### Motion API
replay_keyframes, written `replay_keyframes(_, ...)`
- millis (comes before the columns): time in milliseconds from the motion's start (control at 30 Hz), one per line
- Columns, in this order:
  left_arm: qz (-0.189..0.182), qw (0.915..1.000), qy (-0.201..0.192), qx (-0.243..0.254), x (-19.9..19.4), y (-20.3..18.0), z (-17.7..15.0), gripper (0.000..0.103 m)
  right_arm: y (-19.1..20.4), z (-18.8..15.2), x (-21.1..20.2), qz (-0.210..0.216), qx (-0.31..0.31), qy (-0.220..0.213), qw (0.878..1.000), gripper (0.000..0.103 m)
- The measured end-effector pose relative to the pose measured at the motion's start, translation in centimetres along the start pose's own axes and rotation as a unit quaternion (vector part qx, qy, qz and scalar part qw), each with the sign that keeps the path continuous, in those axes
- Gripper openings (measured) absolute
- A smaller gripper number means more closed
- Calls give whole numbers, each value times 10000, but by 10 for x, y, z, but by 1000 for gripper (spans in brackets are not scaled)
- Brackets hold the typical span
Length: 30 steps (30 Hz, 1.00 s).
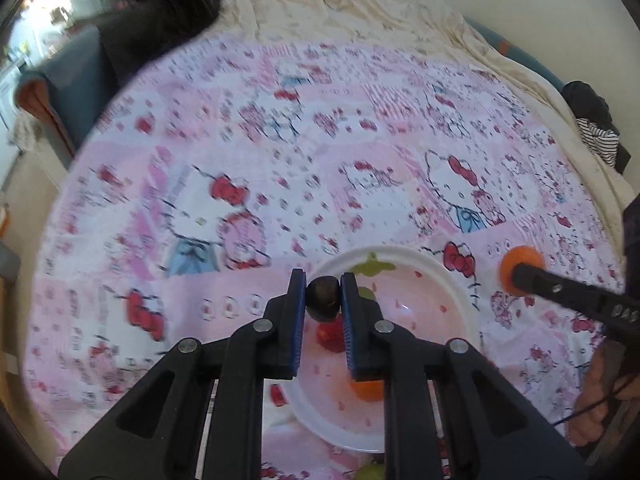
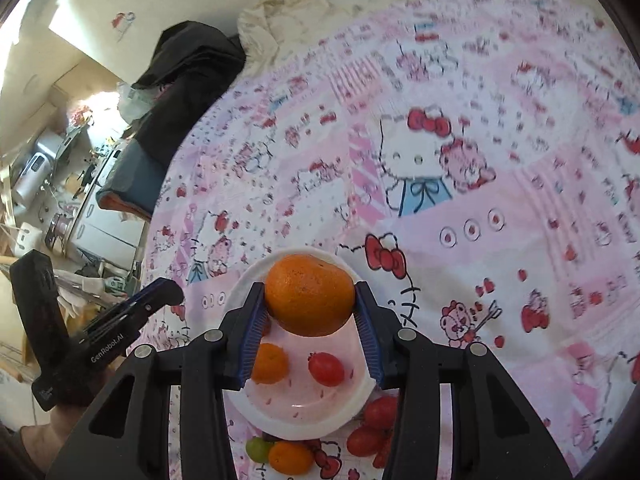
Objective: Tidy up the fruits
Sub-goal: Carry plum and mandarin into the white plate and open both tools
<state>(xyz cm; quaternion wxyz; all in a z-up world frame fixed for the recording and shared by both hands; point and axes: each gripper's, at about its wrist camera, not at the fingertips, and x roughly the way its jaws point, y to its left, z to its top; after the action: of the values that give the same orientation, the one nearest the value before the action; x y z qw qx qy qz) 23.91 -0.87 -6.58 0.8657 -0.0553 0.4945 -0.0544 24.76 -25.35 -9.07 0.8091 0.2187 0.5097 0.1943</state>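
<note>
Left wrist view: left gripper (image 1: pixel 323 294), jaws closed on a small dark fruit (image 1: pixel 323 298), hangs over the near rim of the white plate (image 1: pixel 452 280) on the patterned pink bedsheet (image 1: pixel 240 160); a red fruit (image 1: pixel 331 334) lies in the plate below. Right wrist view: right gripper (image 2: pixel 310 304), jaws spread wide and clamped on a large orange (image 2: pixel 310 295), above the same plate, which holds a small orange (image 2: pixel 270 363) and that red fruit (more red, orange and green fruit (image 2: pixel 260 449) lie on the sheet beside its near edge).

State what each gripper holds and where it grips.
The left gripper clamps a small dark round fruit by its sides. The right gripper clamps a large orange citrus fruit across its widest part.
</note>
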Motion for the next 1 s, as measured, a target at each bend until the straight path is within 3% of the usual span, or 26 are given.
replay_keyframes(267, -321, 9991, 267, 32, 34, 0, -5, 15, -5, -16, 44, -213, -15, 729, 9971, 46)
replay_keyframes(667, -418, 9974, 541, 241, 53, -11, -16, 17, -13, -23, 58, -359, 93, 934, 9949, 48)
replay_keyframes(733, -393, 9975, 529, 257, 51, -11, -15, 46, -14, -23, 58, -355, 126, 951, 9947, 48)
replay_keyframes(800, -316, 9984, 421, 215, 45, -10, -14, 63, -15, -23, 59, -341, 188, 1009, 9941, 48)
replay_keyframes(867, -277, 9990, 295, 164, 40, -8, -12, 69, -16, -23, 59, -224, 259, 1057, 9938, 59)
replay_keyframes(933, -264, 9992, 277, 94, 36, -5, -8, 71, -15, -21, 53, -49, 260, 922, 9954, 77)
replay_keyframes(1000, -265, 9995, 152, -37, 28, 1, -3, 71, -11, -17, 42, -63, 162, 688, 9975, 81)
